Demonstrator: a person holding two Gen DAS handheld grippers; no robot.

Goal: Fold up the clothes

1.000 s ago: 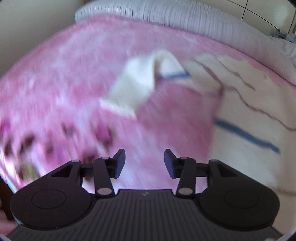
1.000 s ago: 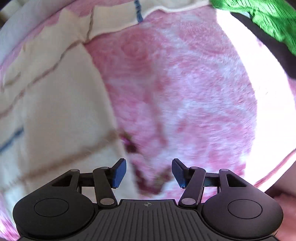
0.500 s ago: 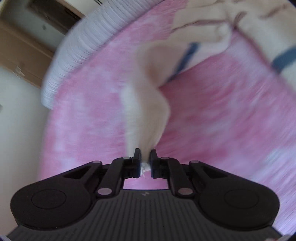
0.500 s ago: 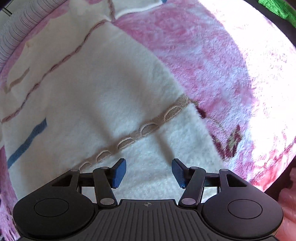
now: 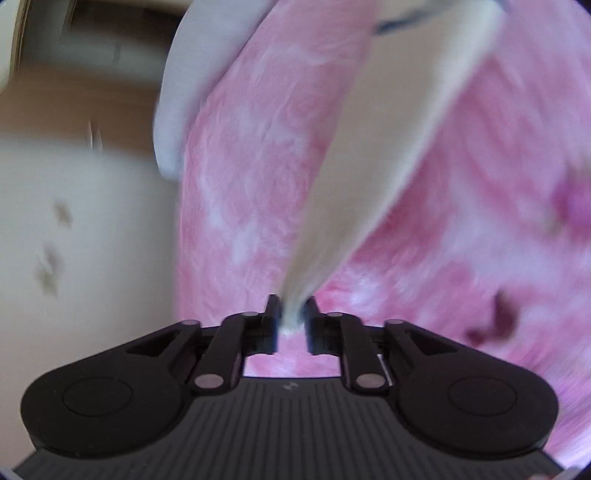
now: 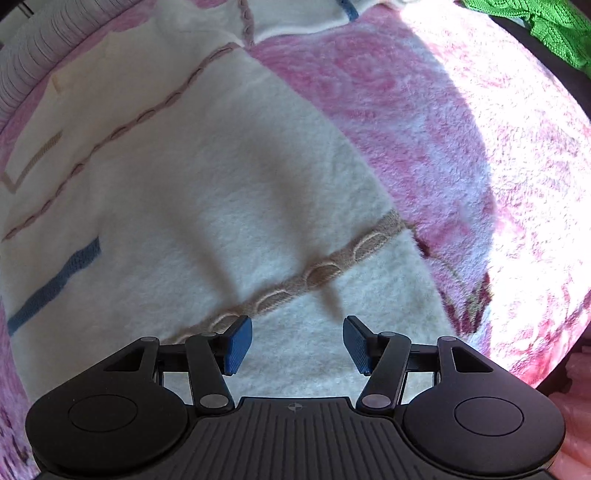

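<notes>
A cream fleece sweater [image 6: 207,192] with tan braid lines and blue stripes lies spread on a pink blanket [image 6: 424,122]. My right gripper [image 6: 297,343] is open and empty, hovering just above the sweater's lower body near a tan braid line. In the left wrist view, my left gripper [image 5: 291,319] is shut on the end of the sweater's cream sleeve [image 5: 376,155], which stretches away from the jaws, pulled taut above the pink blanket [image 5: 251,155]. The view is motion-blurred.
A grey-white striped pillow [image 6: 44,48] lies at the bed's far edge; it also shows in the left wrist view [image 5: 184,85]. A green garment [image 6: 546,26] lies at the upper right. The bed's side edge and pale floor [image 5: 85,236] are left of the left gripper.
My left gripper closed on the sleeve end and has pulled it up and out, swinging toward the bed's edge. My right gripper moved from above the blanket to over the sweater's body, still open.
</notes>
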